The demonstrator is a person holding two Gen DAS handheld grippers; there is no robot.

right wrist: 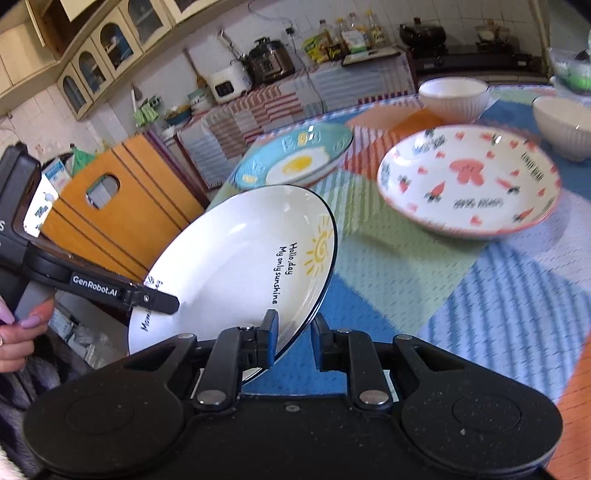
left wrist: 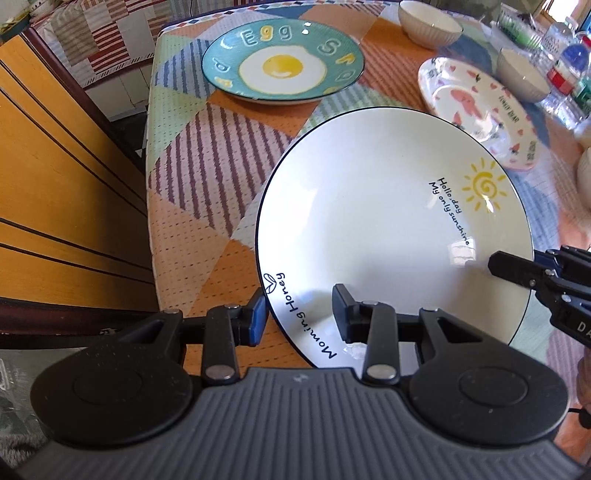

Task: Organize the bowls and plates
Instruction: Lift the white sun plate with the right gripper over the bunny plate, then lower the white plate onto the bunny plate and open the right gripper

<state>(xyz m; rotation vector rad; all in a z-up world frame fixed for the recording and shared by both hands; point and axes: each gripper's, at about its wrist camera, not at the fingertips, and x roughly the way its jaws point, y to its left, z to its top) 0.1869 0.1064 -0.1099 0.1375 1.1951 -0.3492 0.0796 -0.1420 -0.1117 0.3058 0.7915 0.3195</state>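
Both grippers pinch the white sun plate [left wrist: 388, 229] by opposite rim edges, probably so a wide, slick plate stays steady. It is tilted, off the patchwork tablecloth [left wrist: 207, 184] at the near left corner, likely headed for a stack. Left gripper [left wrist: 299, 314]: jaws partly closed across the near rim, one finger under, one inside. Right gripper [right wrist: 293, 339]: jaws almost closed, clamped on the right rim. Count: three plates — the sun plate, egg plate [left wrist: 282, 62] far left, carrot plate [left wrist: 480, 110] far right. Two white bowls [left wrist: 430, 24] clearly seen at the far edge.
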